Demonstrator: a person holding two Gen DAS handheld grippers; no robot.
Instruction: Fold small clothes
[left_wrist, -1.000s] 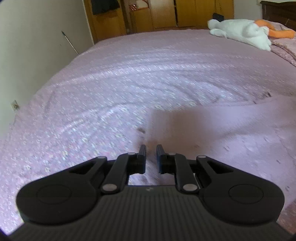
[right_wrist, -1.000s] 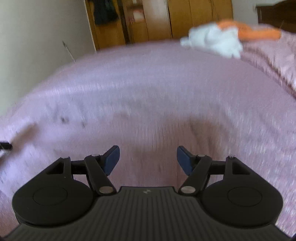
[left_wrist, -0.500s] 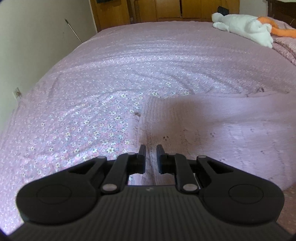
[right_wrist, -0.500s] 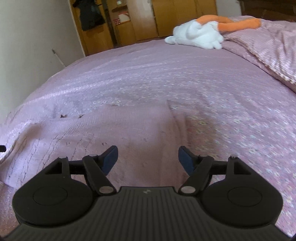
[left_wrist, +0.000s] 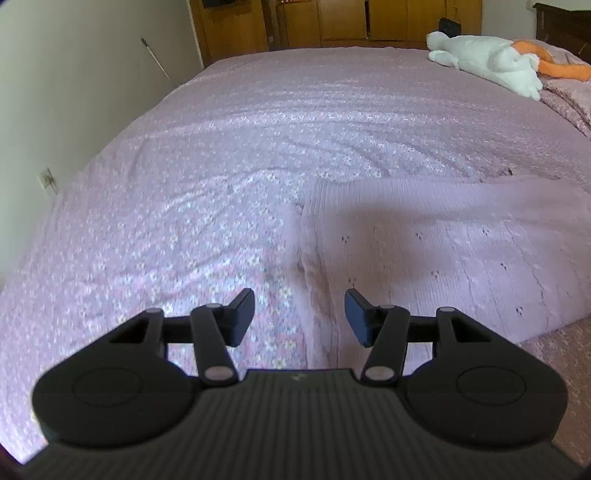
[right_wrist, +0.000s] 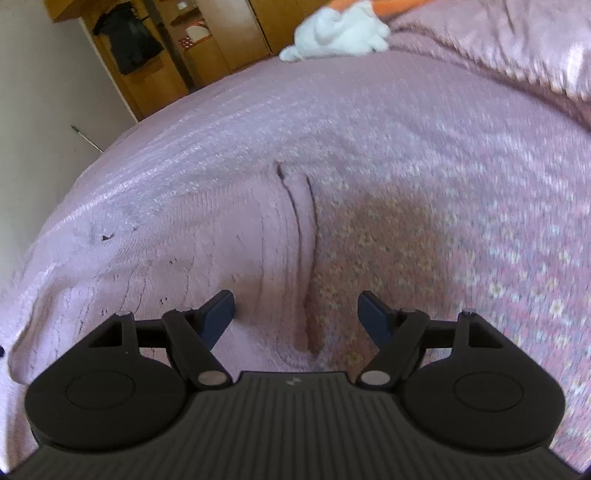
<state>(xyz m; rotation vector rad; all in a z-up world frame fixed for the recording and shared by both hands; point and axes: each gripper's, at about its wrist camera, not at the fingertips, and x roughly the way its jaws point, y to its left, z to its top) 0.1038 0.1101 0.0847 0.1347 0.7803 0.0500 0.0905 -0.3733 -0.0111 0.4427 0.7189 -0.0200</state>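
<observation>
Left wrist view: the left gripper has its fingers spread apart, nothing between them — released. It sits low in the frame over the left edge of a pale pink knit garment. The garment lies flat on the floral pink bedspread and fills the lower right and centre right of the frame. Its long axis runs left to right across the picture; its left edge runs from mid-frame down toward the gap between the fingers. The far edge shows a slight raised fold toward the right border. Upper right: a white plush toy with an orange part, lying on the bed near a bunched pink cover. Top of frame: wooden wardrobe doors. Left border: a pale wall with a small outlet low down.

Right wrist view: the right gripper is likewise spread wide and holds nothing. Here the garment occupies the lower left and centre, and its right edge — a doubled, rolled seam — runs from mid-frame down between the fingers. The bedspread lies bare to the right of that seam. Only this view shows the garment's right edge; only the other shows its left. This view is partly motion-blurred. The plush toy sits at the top centre, and a dark item hangs on the wardrobe at upper left.

No containers appear in either view.
</observation>
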